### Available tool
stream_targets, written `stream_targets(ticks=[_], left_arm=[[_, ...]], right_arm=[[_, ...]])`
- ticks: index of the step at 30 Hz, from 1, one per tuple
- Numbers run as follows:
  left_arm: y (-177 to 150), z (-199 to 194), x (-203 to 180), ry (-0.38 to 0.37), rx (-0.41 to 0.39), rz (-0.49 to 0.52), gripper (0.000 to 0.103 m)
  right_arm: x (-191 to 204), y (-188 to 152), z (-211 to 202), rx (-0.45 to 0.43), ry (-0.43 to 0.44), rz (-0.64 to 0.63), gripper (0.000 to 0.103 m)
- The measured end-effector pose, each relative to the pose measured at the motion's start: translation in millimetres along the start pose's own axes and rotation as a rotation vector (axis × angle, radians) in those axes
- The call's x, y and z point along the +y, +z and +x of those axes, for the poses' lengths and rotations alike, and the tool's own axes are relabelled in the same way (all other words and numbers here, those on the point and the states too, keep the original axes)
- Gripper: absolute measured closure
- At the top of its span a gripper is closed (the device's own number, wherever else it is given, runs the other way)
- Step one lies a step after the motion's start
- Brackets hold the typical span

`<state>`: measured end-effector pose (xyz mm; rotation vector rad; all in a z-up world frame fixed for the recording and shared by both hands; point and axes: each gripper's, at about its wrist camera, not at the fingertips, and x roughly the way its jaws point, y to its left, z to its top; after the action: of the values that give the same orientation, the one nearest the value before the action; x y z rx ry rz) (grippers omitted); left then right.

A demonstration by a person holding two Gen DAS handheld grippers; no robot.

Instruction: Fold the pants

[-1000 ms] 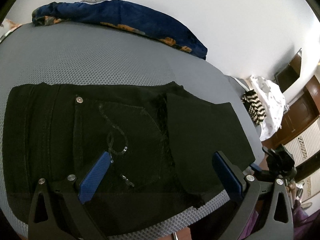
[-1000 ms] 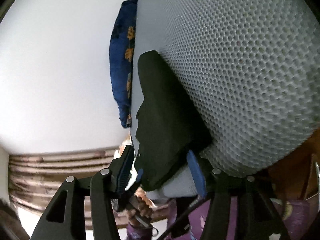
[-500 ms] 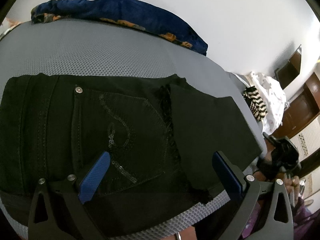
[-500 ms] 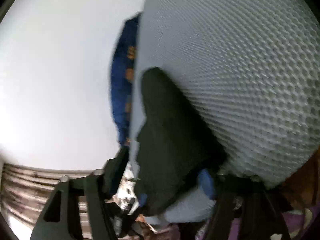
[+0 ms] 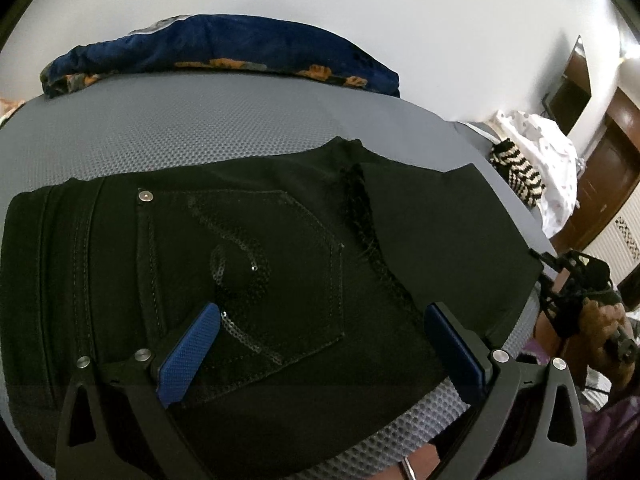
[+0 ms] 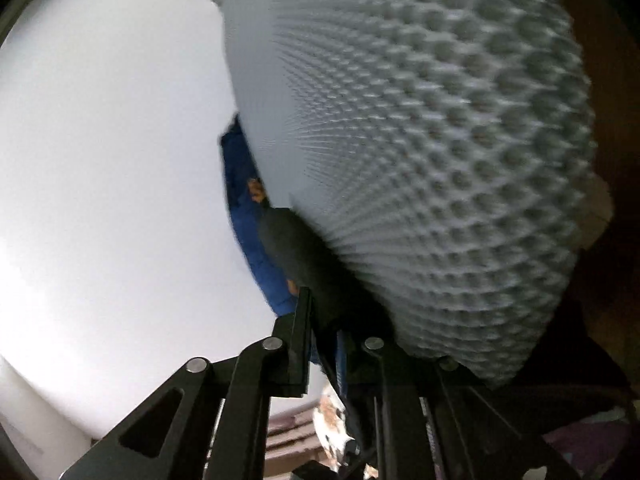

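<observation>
One pair of black pants (image 5: 260, 272), one blue blanket (image 5: 224, 52), one grey mattress (image 5: 180, 132), one striped garment (image 5: 520, 176), one white cloth (image 5: 548, 152), two grippers: left gripper (image 5: 320, 344), right gripper (image 6: 324, 344).

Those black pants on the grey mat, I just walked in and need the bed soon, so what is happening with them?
A person with a handheld gripper in each hand is folding the black pants, which lie partly folded on the grey mesh mat. The left gripper hovers open over the back pocket, holding nothing. The right gripper has its jaws nearly together at the pants' edge, though blur hides whether it actually grips. A blue patterned cloth lies at the mat's far side.
</observation>
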<state>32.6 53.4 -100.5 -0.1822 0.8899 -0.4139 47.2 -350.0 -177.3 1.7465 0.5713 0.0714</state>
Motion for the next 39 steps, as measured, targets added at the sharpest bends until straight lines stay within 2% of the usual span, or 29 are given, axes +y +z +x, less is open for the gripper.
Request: stream_targets(ticks=[2,3,4,5,6,8,11,12,15,17,18,21,24,26,27,28,31,33,37,39], left_arm=[[0.7,0.2,1.2,-0.006,-0.001,-0.008,0.002],[1.3,0.2,2.1,-0.01,-0.002,-0.014,0.002],[1.4,-0.1,2.6,-0.013,-0.003,-0.018,0.002],[1.8,-0.1,3.2,-0.015,-0.002,-0.021,0.002],[2.6,-0.4,3.7,-0.018,-0.001,-0.025,0.002],[3.3,-0.8,4.4,-0.023,0.0,-0.037,0.002],[3.3,-1.1,5.8,-0.028,-0.003,-0.053,0.002],[3.4,-0.8,5.4,-0.026,0.0,-0.05,0.002],[3.7,0.0,2.6,-0.013,0.01,-0.033,0.002],[4.3,1.0,1.3,-0.005,0.018,-0.028,0.002],[4.8,1.4,1.2,-0.003,0.021,-0.028,0.002],[6.1,1.3,2.2,-0.008,0.034,-0.032,0.002],[9.0,1.1,3.2,-0.009,0.05,-0.052,0.002],[11.0,1.6,2.5,-0.002,0.063,-0.064,0.002],[12.3,1.7,1.7,0.005,0.073,-0.069,0.002],[12.5,1.8,1.4,0.009,0.08,-0.069,0.002],[14.3,2.7,-0.4,0.021,0.096,-0.067,0.002],[15.9,4.2,-1.7,0.034,0.111,-0.065,0.002],[17.3,4.1,-2.6,0.055,0.117,-0.068,0.002],[18.2,3.6,-1.7,0.061,0.108,-0.073,0.002]], right_arm=[[14.2,5.1,-4.0,0.096,-0.094,-0.053,0.08],[27.9,3.3,-9.7,0.125,-0.156,-0.129,0.071],[44.4,0.1,-13.2,0.144,-0.235,-0.234,0.068],[74.0,-9.1,-13.1,0.183,-0.346,-0.431,0.068],[95.8,-17.0,-12.9,0.197,-0.407,-0.577,0.068],[145.0,-38.5,-7.1,0.184,-0.469,-0.878,0.068],[212.6,-65.0,39.7,0.115,-0.574,-1.275,0.068],[226.6,-72.0,63.4,0.13,-0.583,-1.398,0.068],[234.9,-97.0,124.5,0.223,-0.652,-1.688,0.056],[231.9,-95.3,157.2,0.341,-0.675,-1.824,0.049],[220.8,-89.9,162.9,0.39,-0.688,-1.862,0.044],[220.2,-74.9,193.8,0.552,-0.727,-1.95,0.044],[211.2,-63.4,216.1,0.749,-0.76,-1.962,0.045],[199.0,-57.4,224.5,0.87,-0.828,-1.953,0.052],[191.2,-52.9,227.2,0.948,-0.863,-1.931,0.064],[185.5,-50.1,227.1,0.978,-0.882,-1.944,0.068],[184.1,-41.1,226.5,0.985,-0.91,-1.939,0.086],[183.6,-35.7,225.1,0.97,-0.915,-1.959,0.092],[175.7,-28.3,216.2,0.89,-0.946,-2.036,0.098],[177.7,-20.2,209.8,0.832,-0.941,-2.028,0.099]])
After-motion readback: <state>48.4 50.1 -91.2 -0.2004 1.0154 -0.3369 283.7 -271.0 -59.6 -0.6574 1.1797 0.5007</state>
